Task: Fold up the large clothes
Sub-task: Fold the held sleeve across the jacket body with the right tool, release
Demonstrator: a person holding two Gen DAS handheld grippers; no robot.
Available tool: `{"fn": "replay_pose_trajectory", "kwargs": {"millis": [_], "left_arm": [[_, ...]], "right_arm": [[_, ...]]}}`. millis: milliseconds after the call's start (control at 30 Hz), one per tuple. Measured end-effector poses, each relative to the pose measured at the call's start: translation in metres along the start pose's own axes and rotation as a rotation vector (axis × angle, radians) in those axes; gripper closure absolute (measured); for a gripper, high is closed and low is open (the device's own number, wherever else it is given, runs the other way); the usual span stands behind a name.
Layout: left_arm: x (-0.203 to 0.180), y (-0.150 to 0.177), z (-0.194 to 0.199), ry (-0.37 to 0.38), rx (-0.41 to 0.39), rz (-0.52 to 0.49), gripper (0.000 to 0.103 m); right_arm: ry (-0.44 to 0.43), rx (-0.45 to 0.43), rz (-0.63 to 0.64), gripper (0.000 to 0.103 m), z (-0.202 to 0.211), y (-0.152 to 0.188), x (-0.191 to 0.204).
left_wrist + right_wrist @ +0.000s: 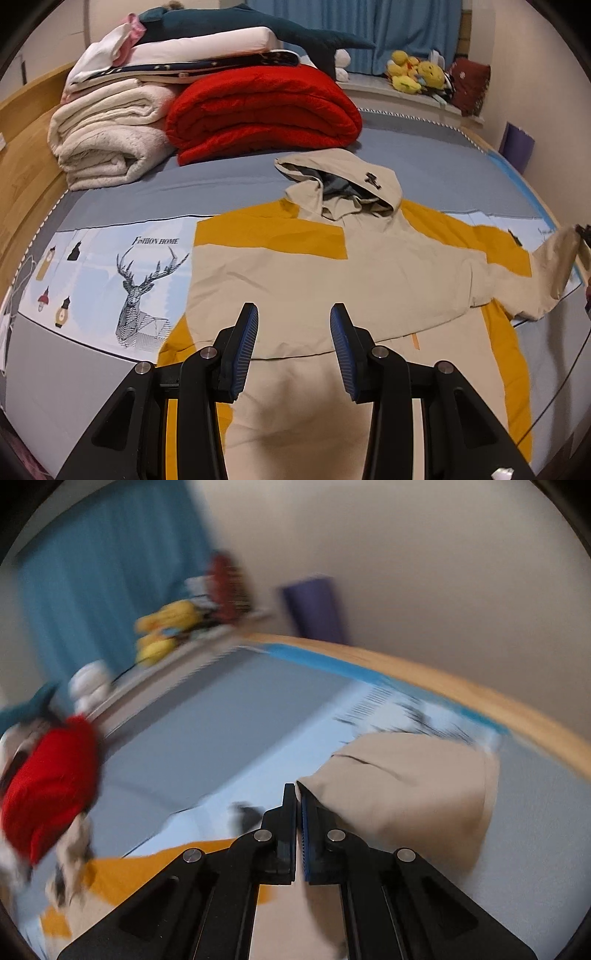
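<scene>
Bed: a wide bed [258, 184] under a grey-blue sheet with a pale printed band showing a deer drawing; everything below is placed relative to the hoodie lying on it.
Hoodie: a large beige and mustard-yellow cotton hooded sweatshirt [332, 266], spread flat across the printed band with its hood [343, 181] pointing toward the far window side. One sleeve is already folded across the chest; the other, the beige sleeve [554, 273], runs out sideways past the body's right edge.
Blankets: a folded red fleece blanket [262, 110] and cream blankets [107, 136] are stacked beyond the hood, well apart from the hoodie.
Left claw: left claw [293, 332] hovers over the hoodie's lower body, its blue pads apart with nothing between them.
Right claw: right claw [298, 812] has its pads together, pinching the cuff end of the beige sleeve [406, 782], which bunches just beyond the tips; the view is blurred.
Key relation: the sleeve's long axis lies crosswise to the body, with the body lying inward from the right claw, so the right hand is the nearer one; carrying the cuff across the chest looks like the next step.
</scene>
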State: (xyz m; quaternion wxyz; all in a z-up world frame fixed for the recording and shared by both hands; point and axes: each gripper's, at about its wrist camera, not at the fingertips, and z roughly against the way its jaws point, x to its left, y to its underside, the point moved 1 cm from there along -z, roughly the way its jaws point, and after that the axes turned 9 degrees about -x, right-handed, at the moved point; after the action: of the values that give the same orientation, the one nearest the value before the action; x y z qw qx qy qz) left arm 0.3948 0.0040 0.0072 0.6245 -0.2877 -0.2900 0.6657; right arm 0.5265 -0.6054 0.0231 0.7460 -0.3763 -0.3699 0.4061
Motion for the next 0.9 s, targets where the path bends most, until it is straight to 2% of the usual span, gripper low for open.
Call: {"fn": "replay_pose_trajectory", "kwargs": {"millis": [133, 233, 333, 400, 500, 633, 700, 800, 900], "left_arm": [[0.023, -0.001, 0.012, 0.003, -0.006, 0.039, 0.066], [0.041, -0.001, 0.020, 0.004, -0.012, 0.066, 0.066], [0.060, -0.001, 0.028, 0.006, -0.015, 0.105, 0.066], [0.075, -0.001, 0.034, 0.013, -0.018, 0.138, 0.066], [0.088, 0.000, 0.039, 0.017, -0.014, 0.145, 0.066], [0.106, 0.001, 0.043, 0.015, -0.008, 0.150, 0.066], [0.115, 0.002, 0.044, 0.017, -0.005, 0.160, 0.066], [0.126, 0.004, 0.046, 0.009, 0.000, 0.160, 0.065], [0.134, 0.006, 0.045, 0.001, 0.004, 0.167, 0.064]], "right_arm": [[-0.153, 0.001, 0.112, 0.101, 0.031, 0.008, 0.106], [-0.276, 0.023, 0.200, 0.101, 0.057, 0.030, 0.194], [-0.387, 0.066, 0.267, 0.101, 0.085, 0.069, 0.272], [-0.457, 0.109, 0.315, 0.101, 0.102, 0.106, 0.323], [-0.537, 0.199, 0.373, 0.100, 0.120, 0.166, 0.379], [-0.585, 0.333, 0.433, 0.098, 0.136, 0.243, 0.426], [-0.588, 0.387, 0.448, 0.098, 0.142, 0.270, 0.434], [-0.592, 0.415, 0.479, 0.096, 0.152, 0.286, 0.434], [-0.589, 0.402, 0.475, 0.091, 0.164, 0.282, 0.421]]}}
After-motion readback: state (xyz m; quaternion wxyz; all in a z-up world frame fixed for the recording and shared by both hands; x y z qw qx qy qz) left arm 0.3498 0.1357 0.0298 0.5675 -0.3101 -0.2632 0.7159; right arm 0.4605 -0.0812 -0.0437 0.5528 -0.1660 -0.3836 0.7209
